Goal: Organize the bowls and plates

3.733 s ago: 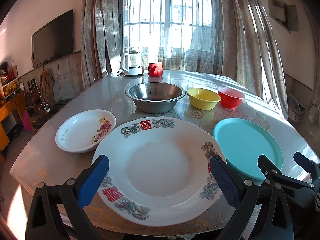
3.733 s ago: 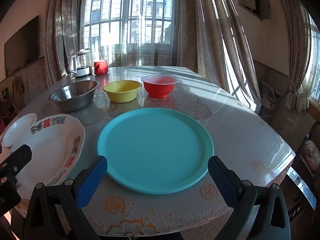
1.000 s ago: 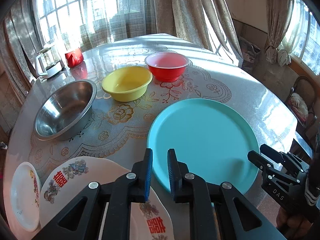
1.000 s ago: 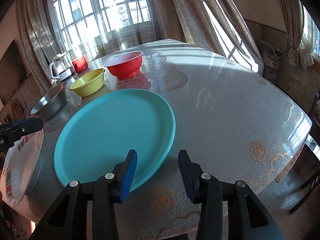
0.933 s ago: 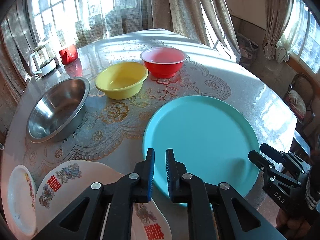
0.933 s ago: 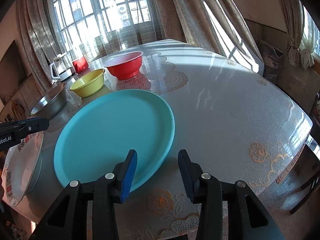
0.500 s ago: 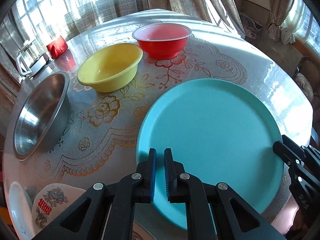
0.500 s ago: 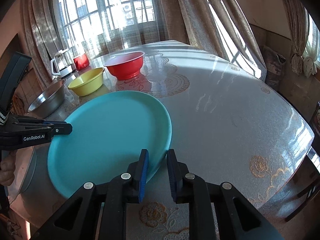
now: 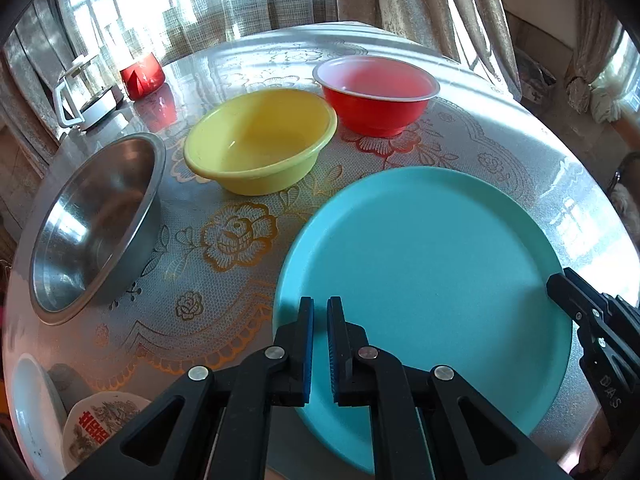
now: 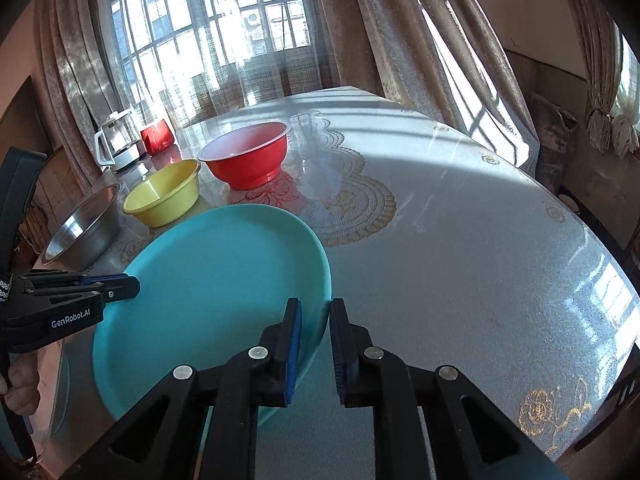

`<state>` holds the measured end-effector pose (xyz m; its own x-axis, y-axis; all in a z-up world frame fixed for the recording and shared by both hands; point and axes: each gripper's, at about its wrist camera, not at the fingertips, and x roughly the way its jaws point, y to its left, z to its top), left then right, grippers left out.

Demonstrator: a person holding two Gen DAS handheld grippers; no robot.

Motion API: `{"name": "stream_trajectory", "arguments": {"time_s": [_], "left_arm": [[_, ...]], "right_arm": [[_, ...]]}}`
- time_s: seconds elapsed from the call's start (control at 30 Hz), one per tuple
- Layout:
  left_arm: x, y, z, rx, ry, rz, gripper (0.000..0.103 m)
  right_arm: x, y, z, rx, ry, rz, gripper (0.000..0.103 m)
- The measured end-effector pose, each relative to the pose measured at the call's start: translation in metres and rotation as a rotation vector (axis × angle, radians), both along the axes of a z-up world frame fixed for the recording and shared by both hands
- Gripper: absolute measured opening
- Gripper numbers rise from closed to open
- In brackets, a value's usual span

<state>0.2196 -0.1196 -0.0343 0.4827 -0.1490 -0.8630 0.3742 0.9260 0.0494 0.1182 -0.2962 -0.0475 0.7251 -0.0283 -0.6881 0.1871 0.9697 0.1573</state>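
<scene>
A large teal plate (image 9: 424, 272) (image 10: 216, 272) lies at the near edge of the table (image 10: 480, 240). My right gripper (image 10: 316, 340) is shut on its right rim, which runs between the blue pads. From the left wrist view, that gripper (image 9: 560, 284) sits at the plate's right edge. My left gripper (image 9: 319, 340) is shut with only a thin gap. Its tips are over the plate's left rim (image 10: 134, 286), and I cannot tell if they touch it. Beyond the plate stand a yellow bowl (image 9: 260, 140), a red bowl (image 9: 376, 96) and a steel bowl (image 9: 92, 220).
A white plate with red characters (image 9: 96, 432) and a smaller white plate (image 9: 32, 400) lie at the near left. A kettle (image 9: 84, 96) and a red cup (image 9: 142, 74) stand at the far left. The table's right half (image 10: 460, 280) bears nothing.
The right jaws closed from half open onto the teal plate's right rim. The left gripper, shut all along, moved from the white plate to the teal plate's left rim and came lower.
</scene>
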Motion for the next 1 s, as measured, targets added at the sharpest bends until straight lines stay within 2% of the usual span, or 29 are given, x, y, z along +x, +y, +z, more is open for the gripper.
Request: {"name": "stream_trajectory", "arguments": {"time_s": [0.23, 0.37, 0.5, 0.73, 1.0], "left_arm": [[0.0, 0.003, 0.0, -0.012, 0.006, 0.049, 0.007], [-0.005, 0.001, 0.0, 0.007, -0.005, 0.068, 0.007], [-0.012, 0.002, 0.001, -0.018, 0.009, 0.074, 0.007], [-0.04, 0.012, 0.028, -0.069, -0.108, 0.075, 0.007], [-0.071, 0.033, 0.049, -0.142, -0.176, 0.109, 0.007]], "right_arm": [[-0.001, 0.003, -0.004, -0.015, 0.013, 0.002, 0.016], [-0.001, 0.007, -0.004, -0.05, 0.012, 0.005, 0.017], [0.0, 0.007, -0.004, -0.067, 0.016, -0.009, 0.018], [-0.005, 0.007, -0.003, -0.068, 0.035, -0.026, 0.035], [-0.008, 0.012, -0.004, -0.092, 0.032, -0.024, 0.045]]}}
